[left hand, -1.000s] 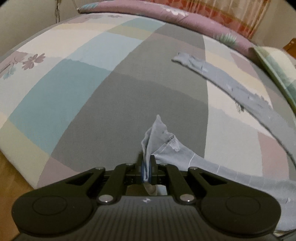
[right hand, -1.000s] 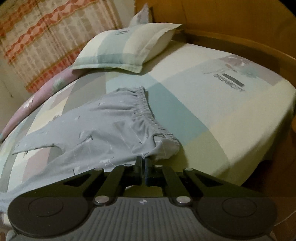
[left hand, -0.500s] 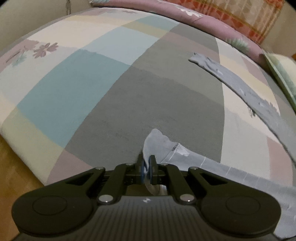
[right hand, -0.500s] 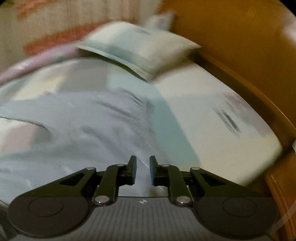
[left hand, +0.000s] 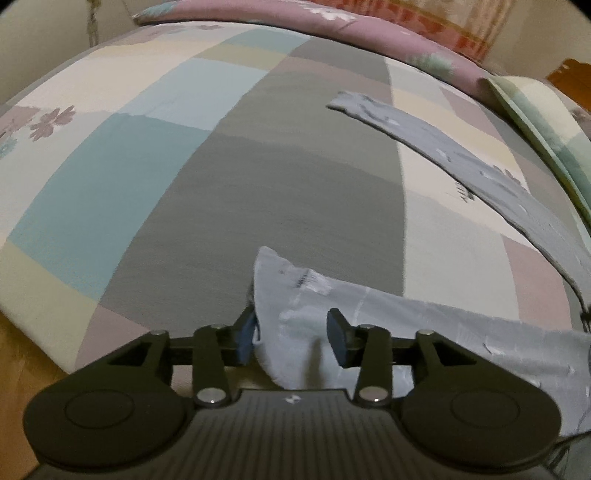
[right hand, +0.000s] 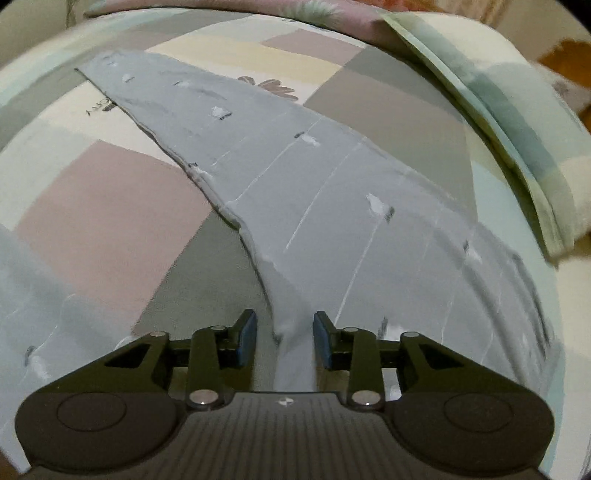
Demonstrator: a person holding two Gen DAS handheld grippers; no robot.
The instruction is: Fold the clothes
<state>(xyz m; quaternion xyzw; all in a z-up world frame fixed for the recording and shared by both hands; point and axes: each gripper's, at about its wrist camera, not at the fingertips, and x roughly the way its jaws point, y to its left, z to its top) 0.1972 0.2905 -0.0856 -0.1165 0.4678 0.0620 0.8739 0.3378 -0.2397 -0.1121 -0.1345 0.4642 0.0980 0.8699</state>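
Pale blue-grey printed trousers (right hand: 314, 177) lie spread on the patchwork bed sheet (left hand: 277, 184). In the left wrist view the near leg's hem (left hand: 295, 291) sits between the fingers of my left gripper (left hand: 291, 332). Its jaws are opening and the pads stand off the cloth. The far leg (left hand: 461, 162) runs flat toward the upper right. In the right wrist view my right gripper (right hand: 283, 332) hovers where the two legs fork. A raised fold of cloth (right hand: 293, 339) lies between its jaws, which are closing but do not press on it.
A striped pillow (right hand: 517, 110) lies at the right beyond the trousers. A pink floral quilt (left hand: 332, 22) runs along the bed's far side. The bed's near corner drops to a wooden floor (left hand: 22, 350) at lower left.
My left gripper's jaws opened and let go of the leg hem, which slumped onto the sheet. My right gripper let go of the waistband and swept across to the fork of the legs.
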